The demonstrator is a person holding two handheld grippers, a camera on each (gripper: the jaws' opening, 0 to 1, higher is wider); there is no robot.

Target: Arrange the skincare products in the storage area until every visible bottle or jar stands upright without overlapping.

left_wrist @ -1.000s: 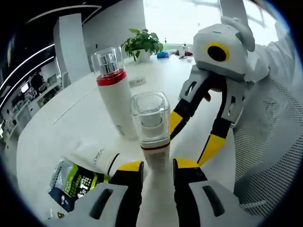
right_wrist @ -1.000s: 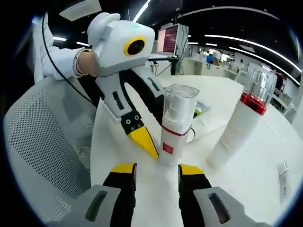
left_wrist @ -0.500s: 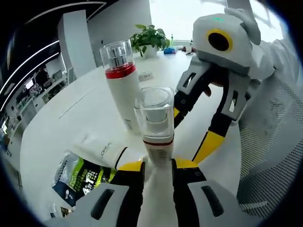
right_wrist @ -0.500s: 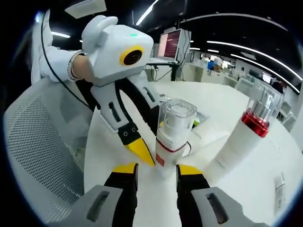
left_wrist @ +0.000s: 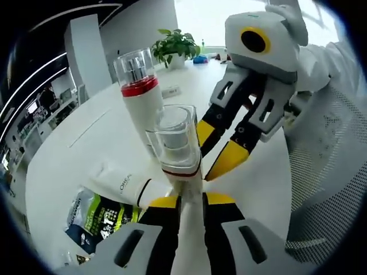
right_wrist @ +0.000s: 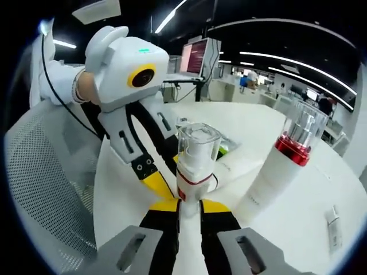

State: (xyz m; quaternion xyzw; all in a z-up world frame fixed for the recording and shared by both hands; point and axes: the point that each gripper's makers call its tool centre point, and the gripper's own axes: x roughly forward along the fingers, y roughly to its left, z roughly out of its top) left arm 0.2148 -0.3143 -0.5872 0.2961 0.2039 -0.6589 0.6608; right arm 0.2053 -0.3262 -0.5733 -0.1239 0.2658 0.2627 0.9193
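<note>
**A:** Yellow pads come first: what are the tools doing?

**B:** In the left gripper view, the left tool (left_wrist: 191, 201) has its yellow-tipped jaws pressed in on the base of a small pump bottle (left_wrist: 175, 150), white with a clear cap and a thin red band. The right tool (left_wrist: 222, 148) reaches in beside the bottle, its jaws drawn close. In the right gripper view, the right tool (right_wrist: 189, 207) likewise pinches the bottle's foot from the opposite side.

**A:** Why two grips on one bottle?

**B:** My guess is steadying: it is narrow and top-heavy, so holding it low keeps it upright while it is set on the white table (left_wrist: 80, 143).

**A:** And around it?

**B:** Just behind stands a taller white bottle (left_wrist: 141, 100) with a red collar, upright. Nearer the table's close edge a white tube (left_wrist: 117, 184) lies flat, partly over a green-and-dark sachet (left_wrist: 94, 220). A potted plant (left_wrist: 175, 46) sits at the far edge.

**A:** So unfinished?

**B:** Likely; the tube lies flat, overlapping the sachet.
</note>
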